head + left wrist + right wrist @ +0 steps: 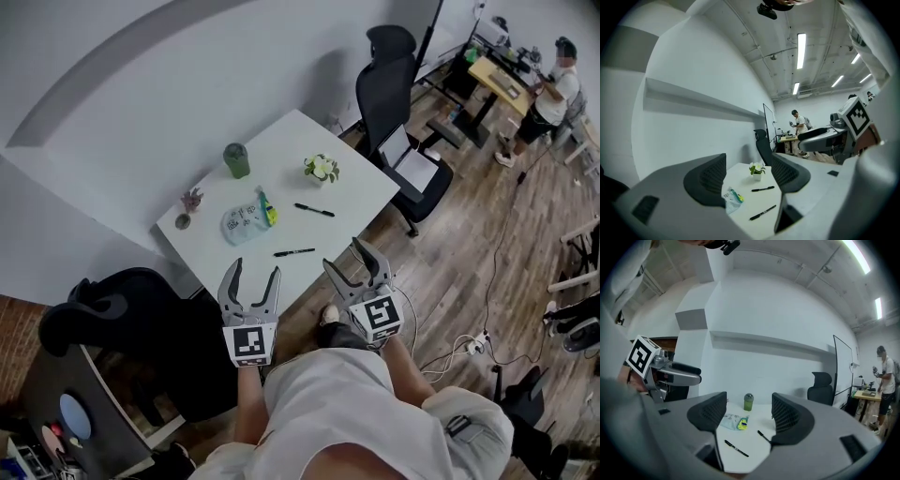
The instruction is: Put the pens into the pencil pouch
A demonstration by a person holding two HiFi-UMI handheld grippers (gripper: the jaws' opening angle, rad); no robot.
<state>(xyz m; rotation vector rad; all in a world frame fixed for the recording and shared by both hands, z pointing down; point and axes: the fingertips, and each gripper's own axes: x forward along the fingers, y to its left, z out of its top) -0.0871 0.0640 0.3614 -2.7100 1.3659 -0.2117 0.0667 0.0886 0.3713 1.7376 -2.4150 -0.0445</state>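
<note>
Black pens, two; pouch, one

You are working in an office. A white table stands at frame centre, with a black swivel chair at top centre. At upper right, a person sits at a desk. Wood floor fills the right side. Ceiling strip lights show at the top of the left gripper view.

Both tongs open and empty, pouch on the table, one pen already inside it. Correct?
No pen is inside the pouch. The head view shows the near pen and the far pen lying on the table. The left tongs and right tongs are open and empty.
</note>
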